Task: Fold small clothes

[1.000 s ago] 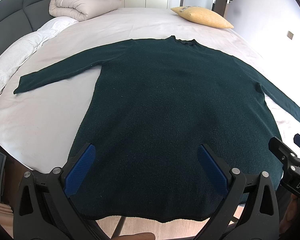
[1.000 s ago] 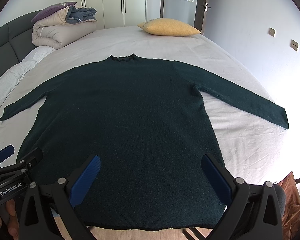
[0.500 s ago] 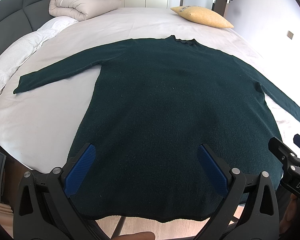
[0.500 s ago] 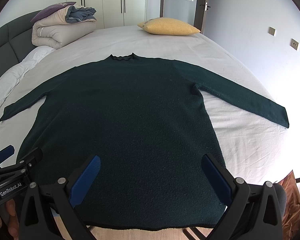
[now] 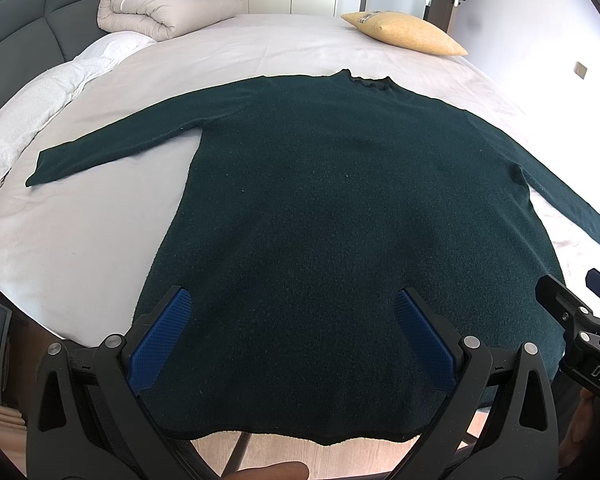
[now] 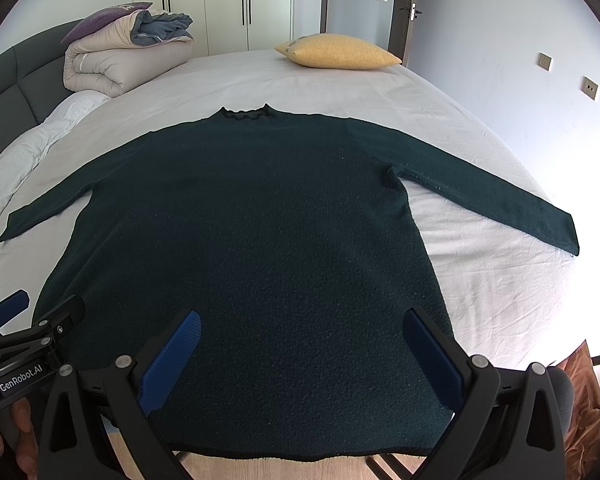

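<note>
Dark green sweater (image 5: 340,208) lies flat on the bed (image 5: 260,52), front down or up unclear, neck toward the far side, both sleeves spread out to the sides, hem hanging just over the near bed edge. Left gripper (image 5: 290,332) hovers above the hem, fingers (image 5: 162,338) spread wide, holding nothing. Right gripper (image 6: 300,356) same: fingers (image 6: 430,354) wide apart, empty, over the hem's right part. Each gripper shows at the edge of the other's view. Yellow pillow (image 6: 336,53) at far end, rolled duvet (image 6: 116,64) by the grey headboard (image 5: 24,52). Wardrobe doors (image 6: 228,4) behind.
</note>
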Tool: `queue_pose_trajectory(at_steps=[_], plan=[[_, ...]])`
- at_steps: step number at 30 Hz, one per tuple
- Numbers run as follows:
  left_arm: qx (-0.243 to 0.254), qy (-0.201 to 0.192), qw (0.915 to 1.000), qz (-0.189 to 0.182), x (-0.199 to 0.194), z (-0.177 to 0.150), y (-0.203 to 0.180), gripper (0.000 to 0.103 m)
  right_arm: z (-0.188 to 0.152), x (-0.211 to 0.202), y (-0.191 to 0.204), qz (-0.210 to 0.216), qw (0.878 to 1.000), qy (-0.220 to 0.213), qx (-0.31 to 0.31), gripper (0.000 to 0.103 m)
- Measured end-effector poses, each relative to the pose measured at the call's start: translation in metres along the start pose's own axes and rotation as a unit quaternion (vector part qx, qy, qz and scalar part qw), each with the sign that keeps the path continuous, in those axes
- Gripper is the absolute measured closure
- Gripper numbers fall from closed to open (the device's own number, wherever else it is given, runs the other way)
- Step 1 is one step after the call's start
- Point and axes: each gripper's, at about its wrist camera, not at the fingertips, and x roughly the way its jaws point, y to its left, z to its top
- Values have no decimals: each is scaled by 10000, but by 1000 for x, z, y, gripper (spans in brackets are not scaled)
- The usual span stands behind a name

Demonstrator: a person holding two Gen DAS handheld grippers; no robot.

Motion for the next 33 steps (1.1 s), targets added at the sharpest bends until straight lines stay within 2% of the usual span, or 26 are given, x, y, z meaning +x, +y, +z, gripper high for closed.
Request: queue_pose_trajectory(at_steps=[11, 23, 26, 29, 33], plan=[[13, 9, 10000, 11, 4, -15, -4, 0, -2, 0, 0, 8, 10000, 19, 13, 0], [146, 72, 9999, 28, 14, -15, -8, 0, -5, 3, -10, 82, 9998, 106, 153, 0], [107, 100, 9999, -89, 18, -8, -8, 0, -4, 4, -24, 152, 9993, 55, 323, 0], [90, 80, 9998, -168, 20, 1, -11, 0, 6, 3, -55, 220, 9977, -102, 629, 0], [-98, 99, 9959, -888, 26, 14, -13, 0, 19, 2, -132, 286, 9877, -323, 1504, 0]])
